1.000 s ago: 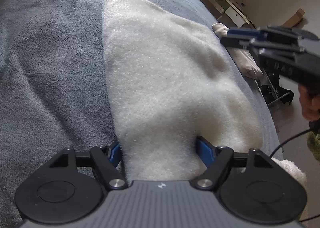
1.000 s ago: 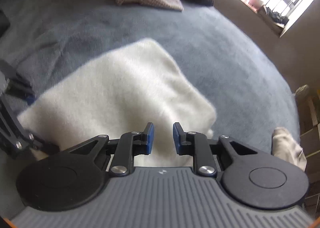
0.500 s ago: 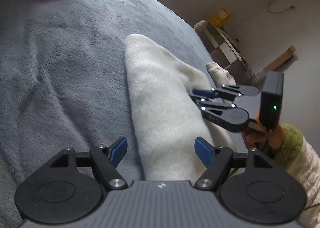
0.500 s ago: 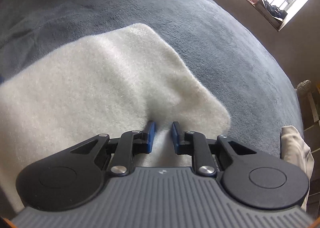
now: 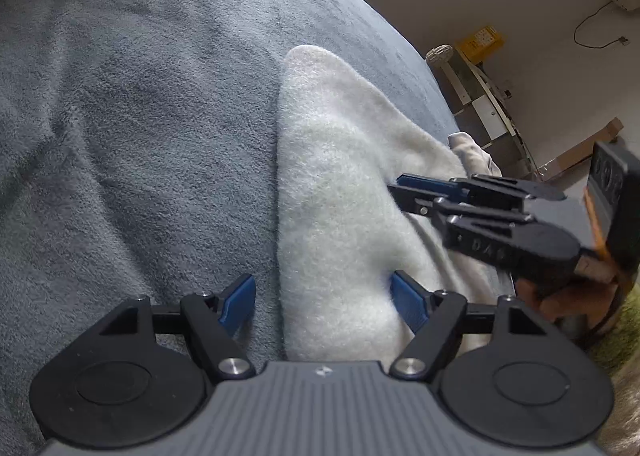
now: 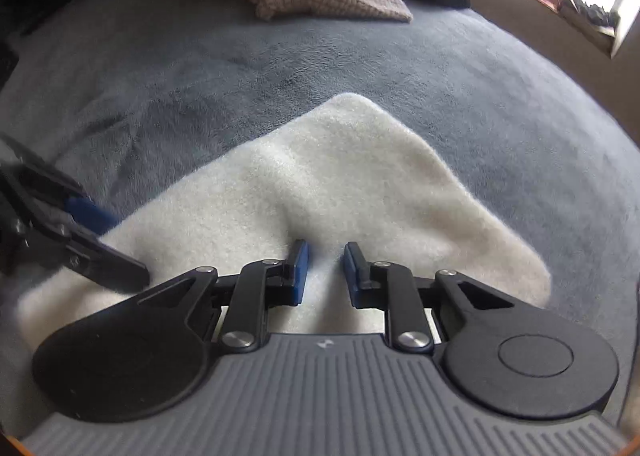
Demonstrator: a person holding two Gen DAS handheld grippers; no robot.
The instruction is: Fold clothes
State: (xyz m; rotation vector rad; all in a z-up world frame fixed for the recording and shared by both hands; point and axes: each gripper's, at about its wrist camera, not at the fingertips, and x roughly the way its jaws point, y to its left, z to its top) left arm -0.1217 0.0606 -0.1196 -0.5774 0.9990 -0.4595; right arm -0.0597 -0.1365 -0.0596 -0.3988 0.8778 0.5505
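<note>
Your left gripper (image 5: 322,302) has backed off the folded white fleece garment (image 5: 340,192) on the grey blanket (image 5: 140,116), jaws spread and empty, while your right gripper (image 6: 325,268), nearly closed without pinching, has dropped onto it, suggesting this fold is set.

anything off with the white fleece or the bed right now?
Nothing damaged or spilled. The white fleece garment lies folded on the grey blanket, but skewed: its outline tapers to a rounded point instead of a square fold, with a raised ridge along it in the left wrist view. A small cream cloth sits at the bed edge.
</note>
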